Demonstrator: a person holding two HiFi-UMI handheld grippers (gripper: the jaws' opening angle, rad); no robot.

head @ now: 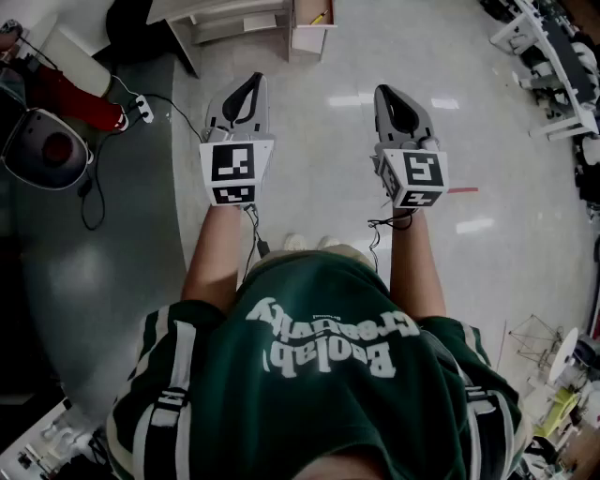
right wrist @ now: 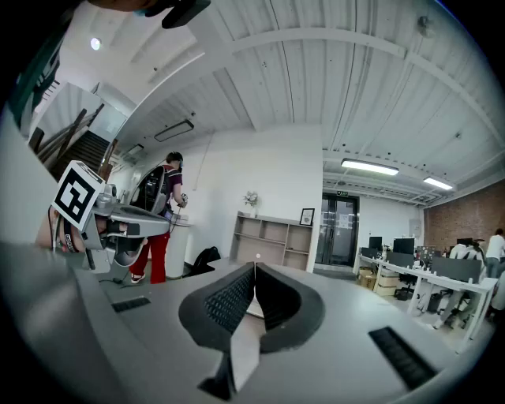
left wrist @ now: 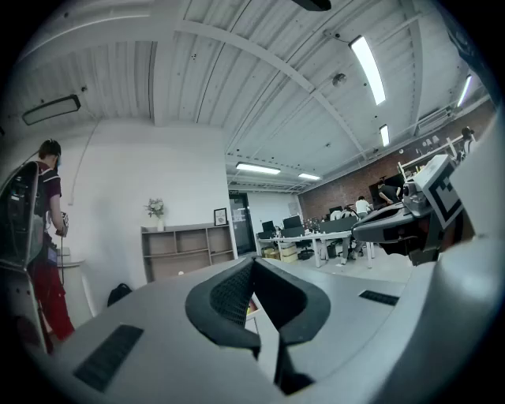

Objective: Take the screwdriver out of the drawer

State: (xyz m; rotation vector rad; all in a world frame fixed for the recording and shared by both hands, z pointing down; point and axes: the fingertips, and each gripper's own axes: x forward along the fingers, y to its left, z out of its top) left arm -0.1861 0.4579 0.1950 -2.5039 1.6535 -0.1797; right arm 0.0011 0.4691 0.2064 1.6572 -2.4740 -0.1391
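Both grippers are held out level in front of the person, above the floor. My left gripper (head: 244, 94) is shut, its dark pads meeting with nothing between them (left wrist: 254, 262). My right gripper (head: 396, 97) is shut and empty too (right wrist: 254, 268). Far ahead on the floor stands a small white drawer unit (head: 309, 36). A yellow-handled tool (head: 321, 16), probably the screwdriver, shows in its open top. Both grippers are well short of the unit. Each gripper view shows the other gripper at its side: the right gripper (left wrist: 406, 225) and the left gripper (right wrist: 106, 221).
A white shelf frame (head: 234, 21) stands left of the drawer unit. A red-and-white appliance (head: 75, 94) with cables lies on the grey mat at left. White racks (head: 553, 56) line the right. A person in red trousers (right wrist: 162, 229) stands by a wooden shelf (right wrist: 272, 237).
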